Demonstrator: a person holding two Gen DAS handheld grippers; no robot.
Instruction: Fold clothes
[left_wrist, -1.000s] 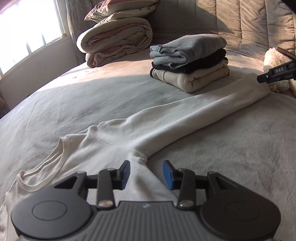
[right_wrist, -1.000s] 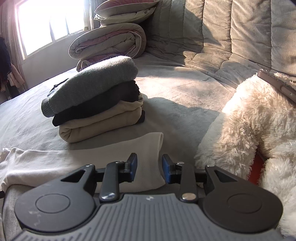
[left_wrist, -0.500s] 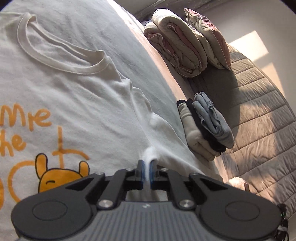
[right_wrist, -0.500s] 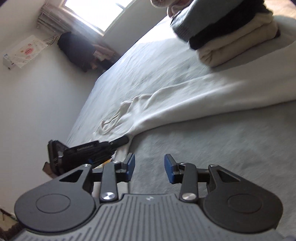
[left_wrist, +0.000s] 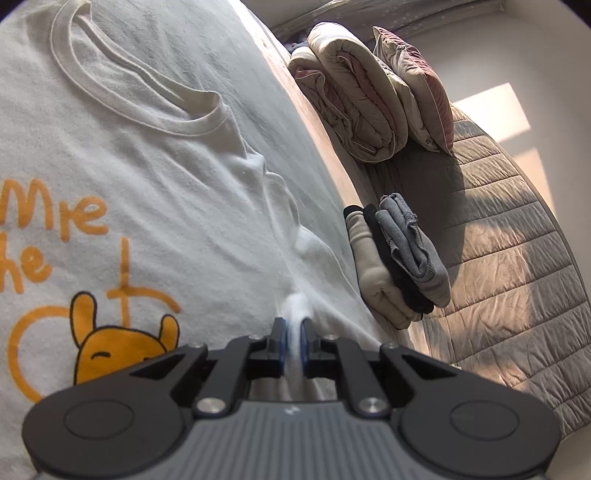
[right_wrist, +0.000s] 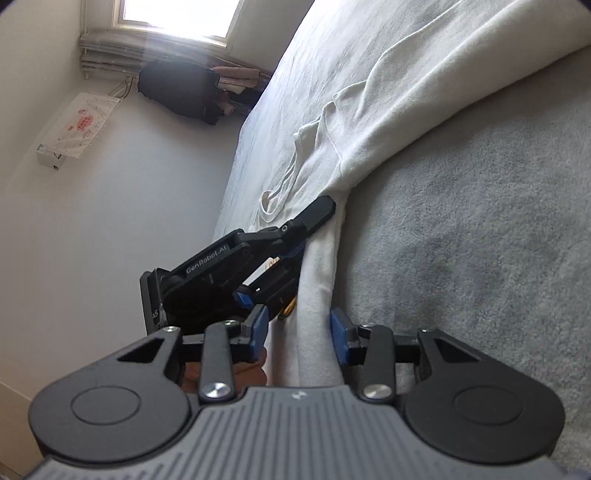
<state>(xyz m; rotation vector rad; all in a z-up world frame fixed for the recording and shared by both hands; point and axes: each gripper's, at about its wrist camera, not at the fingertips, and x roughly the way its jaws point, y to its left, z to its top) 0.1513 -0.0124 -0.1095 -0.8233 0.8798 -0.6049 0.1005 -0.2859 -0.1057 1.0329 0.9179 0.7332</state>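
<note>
Sunlit, window (right_wrist: 177, 18) glare, fisheye-warped edges

Bare grey bed (right_wrist: 480, 258) lies open beside the shirt (left_wrist: 166, 221); the folded stack (left_wrist: 399, 258) and rolled quilts (left_wrist: 354, 96) block the headboard side.

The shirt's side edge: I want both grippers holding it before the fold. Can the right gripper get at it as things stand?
Probably yes. The right gripper is open with the white shirt edge between its pads; the left gripper pinches farther along, beside its path.

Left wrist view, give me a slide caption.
Left claw pinches the white printed shirt at its side, folded clothes stack beyond.
</note>
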